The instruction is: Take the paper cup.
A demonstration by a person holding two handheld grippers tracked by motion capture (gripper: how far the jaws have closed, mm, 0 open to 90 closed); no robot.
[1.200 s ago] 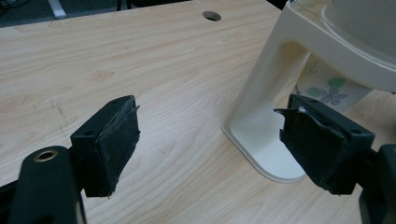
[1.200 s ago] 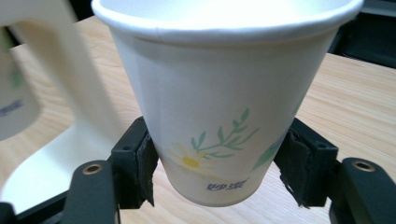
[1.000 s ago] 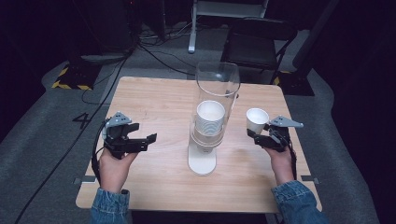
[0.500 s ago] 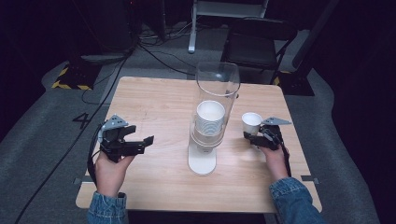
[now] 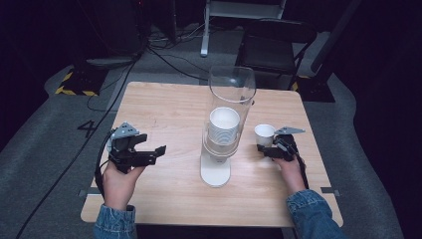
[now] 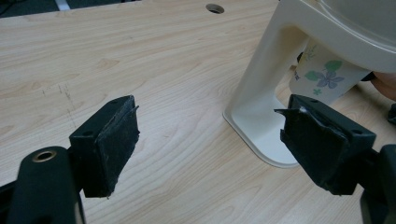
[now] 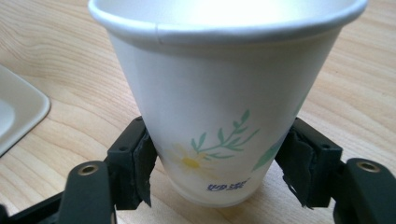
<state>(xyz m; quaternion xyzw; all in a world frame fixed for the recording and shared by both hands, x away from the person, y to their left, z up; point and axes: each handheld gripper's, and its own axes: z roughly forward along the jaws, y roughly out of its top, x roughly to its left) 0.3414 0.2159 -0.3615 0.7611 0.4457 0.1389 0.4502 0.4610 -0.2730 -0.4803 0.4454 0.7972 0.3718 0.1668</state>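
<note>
A dim lab or recording studio. A lone wooden table (image 5: 164, 109) stands on grey carpet (image 5: 45, 134) with hazard tape (image 5: 74, 91), trailing cables (image 5: 164, 55) and a black chair (image 5: 273, 45) behind.

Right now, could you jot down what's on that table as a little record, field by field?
Table: light wooden table.
Centre: cup dispenser, a clear tube on a cream stand, with a stack of paper cups inside.
Right gripper: its jaws have just been opening; a flowered paper cup stands upright on the table between them. The left pad looks to be at the cup's wall; a small gap shows at the right pad.
Left gripper: open, nothing between the jaws, pointing toward the dispenser's foot.
</note>
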